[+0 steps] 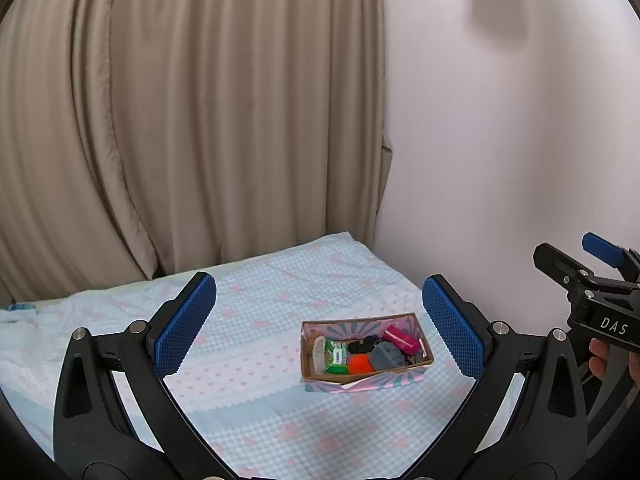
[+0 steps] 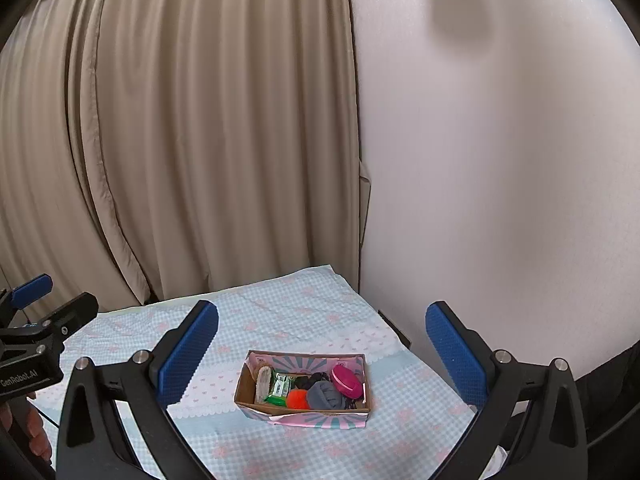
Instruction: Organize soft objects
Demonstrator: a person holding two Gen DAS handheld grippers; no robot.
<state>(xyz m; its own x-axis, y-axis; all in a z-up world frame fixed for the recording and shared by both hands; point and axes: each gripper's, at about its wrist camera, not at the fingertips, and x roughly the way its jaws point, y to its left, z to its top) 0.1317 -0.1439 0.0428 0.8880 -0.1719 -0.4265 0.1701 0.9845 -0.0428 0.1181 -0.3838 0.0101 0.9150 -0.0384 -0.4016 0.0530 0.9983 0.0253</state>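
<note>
A small cardboard box (image 1: 426,349) with a pink and teal outside sits on the checked cloth; it also shows in the right wrist view (image 2: 242,387). Inside lie several soft items: a pink pouch (image 1: 401,339) (image 2: 347,379), a grey cloth (image 1: 386,355) (image 2: 324,395), an orange pom-pom (image 1: 359,364) (image 2: 297,399), green packets (image 1: 335,356) (image 2: 280,387) and a black piece (image 1: 362,345). My left gripper (image 1: 318,330) is open and empty, held above and short of the box. My right gripper (image 2: 322,354) is open and empty, also held back above the box.
A light blue checked cloth with pink bows (image 1: 260,320) (image 2: 280,316) covers the table. Beige curtains (image 1: 200,120) hang behind it and a white wall (image 1: 500,140) stands at the right. The other gripper shows at the frame edge in each view.
</note>
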